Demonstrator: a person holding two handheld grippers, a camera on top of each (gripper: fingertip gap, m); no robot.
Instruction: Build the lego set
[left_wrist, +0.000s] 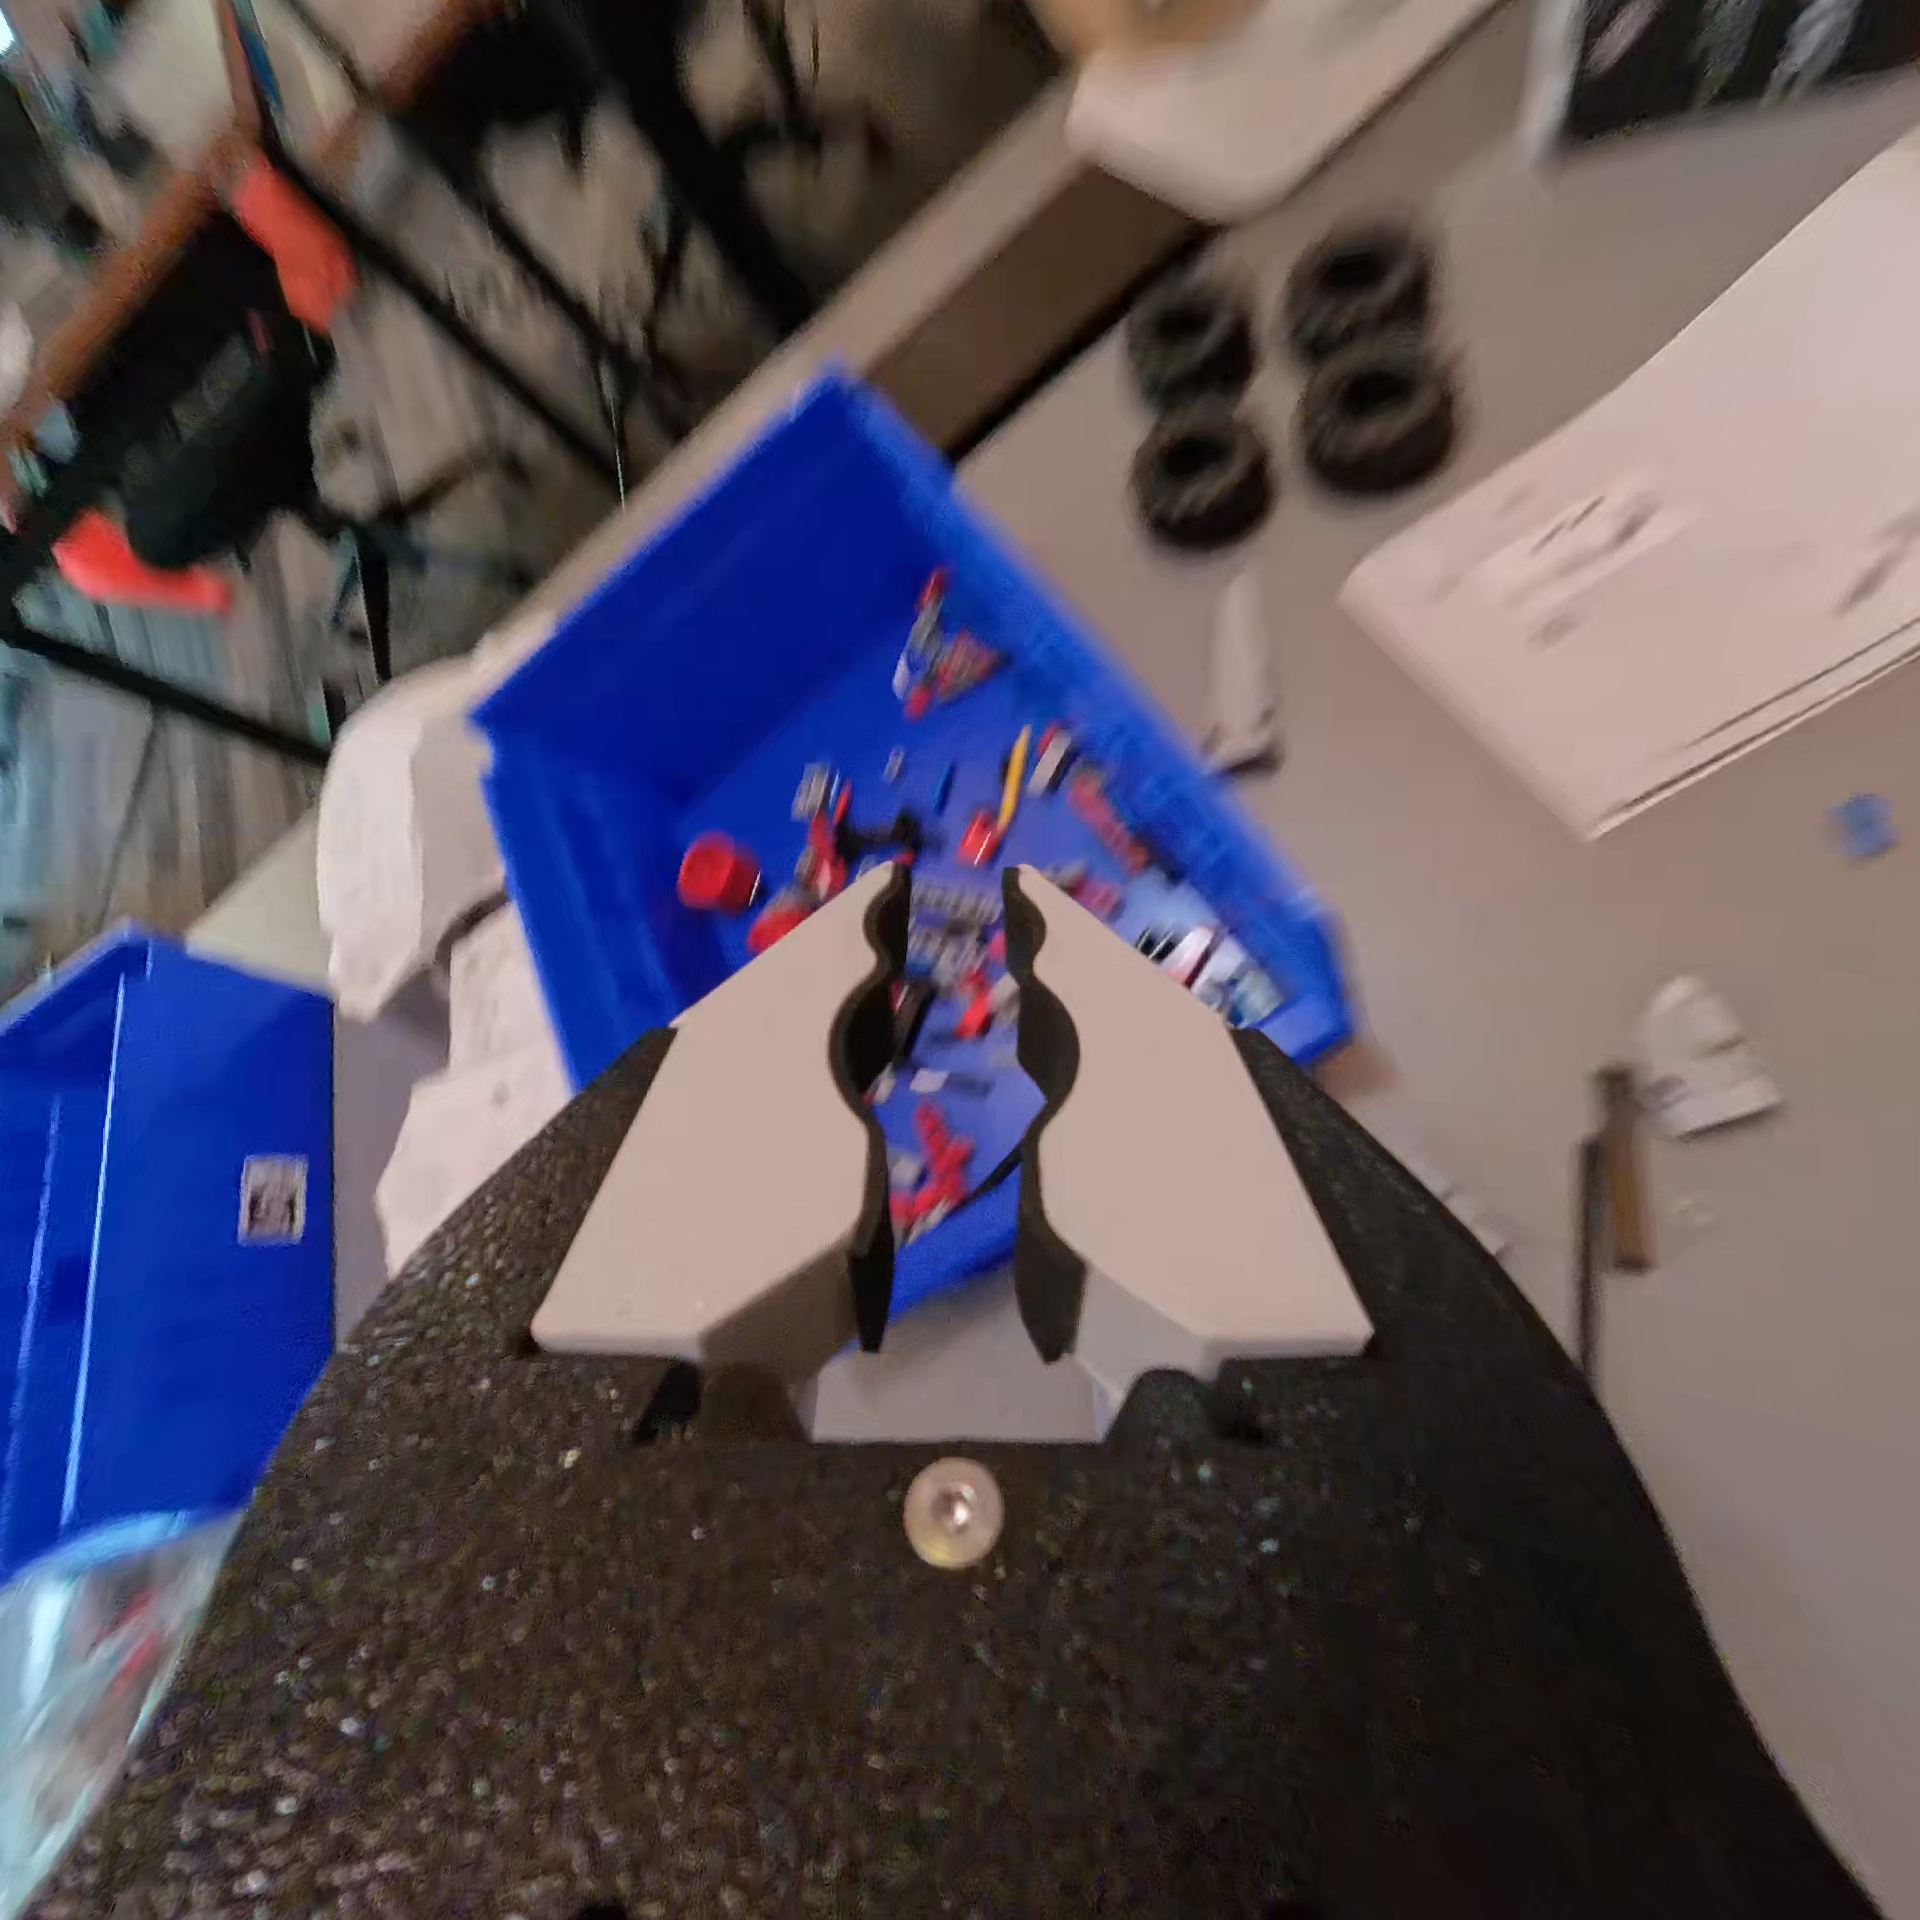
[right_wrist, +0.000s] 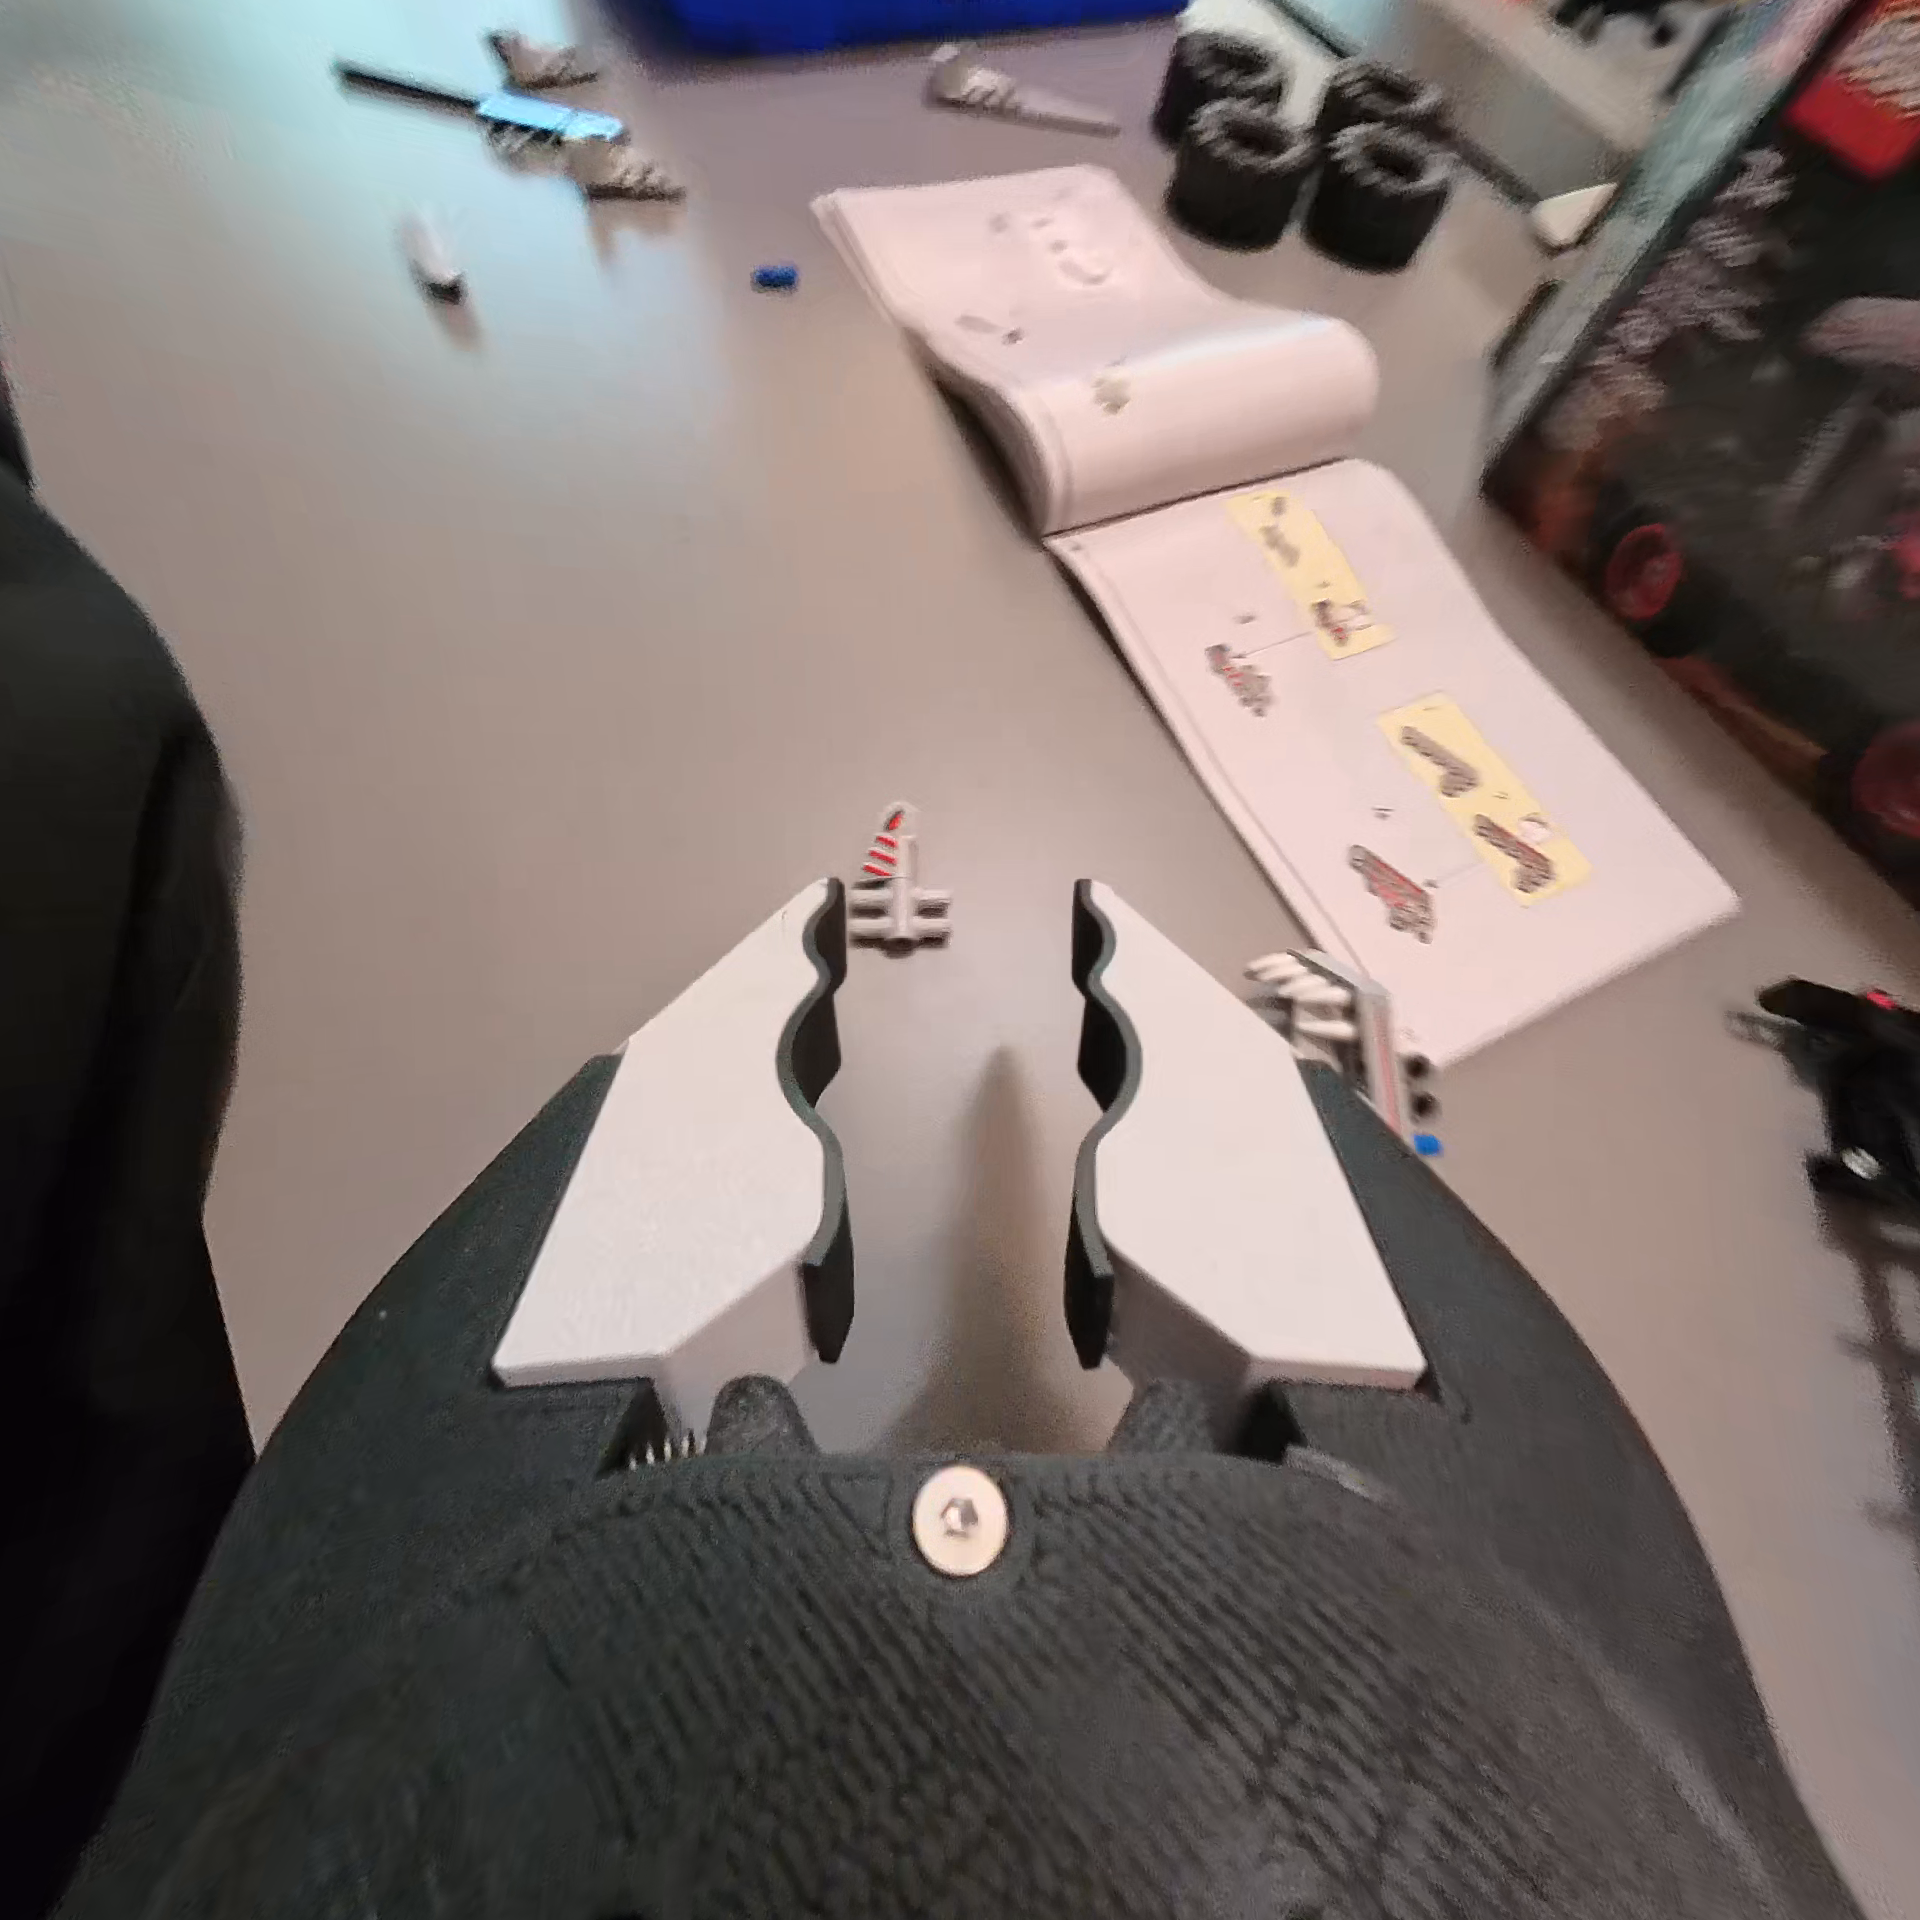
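Observation:
In the left wrist view my left gripper (left_wrist: 956, 883) is open by a narrow gap and empty, held above a blue bin (left_wrist: 665, 665) with several loose red, grey and black lego pieces (left_wrist: 935, 831) in it. The view is blurred. In the right wrist view my right gripper (right_wrist: 956, 894) is open and empty, low over the grey table. A small grey and red lego assembly (right_wrist: 899, 894) lies on the table just beyond the left fingertip (right_wrist: 821, 914). A second grey assembly (right_wrist: 1340, 1013) lies right of the right finger.
An open instruction booklet (right_wrist: 1299, 623) lies right of centre, also in the left wrist view (left_wrist: 1662, 540). Several black tyres (right_wrist: 1299, 156) (left_wrist: 1288, 384) stand behind it. The set's box (right_wrist: 1766, 416) is at the right. A second blue bin (left_wrist: 156, 1226) is at left. Loose parts (right_wrist: 582, 125) lie far back. One gripper's finger ends stand about 50 cm off the other's.

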